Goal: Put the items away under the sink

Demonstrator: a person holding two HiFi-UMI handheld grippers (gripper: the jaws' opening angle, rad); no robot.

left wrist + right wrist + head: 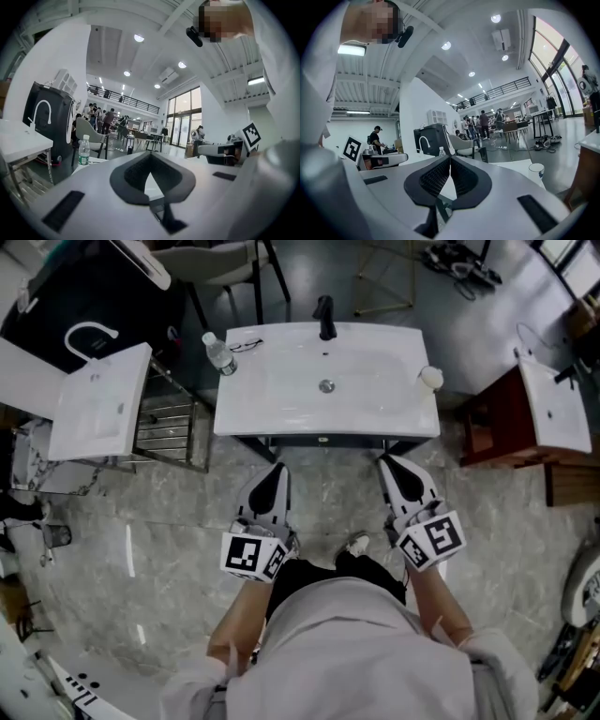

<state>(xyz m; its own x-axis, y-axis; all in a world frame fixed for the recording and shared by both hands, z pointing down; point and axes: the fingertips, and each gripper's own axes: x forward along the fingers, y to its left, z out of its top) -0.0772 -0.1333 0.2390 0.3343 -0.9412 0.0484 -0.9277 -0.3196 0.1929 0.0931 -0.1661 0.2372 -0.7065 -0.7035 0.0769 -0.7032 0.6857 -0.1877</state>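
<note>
Bottle [217, 354] on sink [281, 390] left corner; left tool [278, 468], right tool [385, 462] clenched empty before front edge.

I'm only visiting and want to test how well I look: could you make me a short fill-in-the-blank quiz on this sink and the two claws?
1. The water bottle stands on the sink's back ____ corner.
2. The cup sits at the sink's ____ edge.
3. The left claw and the right claw are both closed and hold ____.
4. The tap is coloured ____.

Missing words: left; right; nothing; black.
</note>
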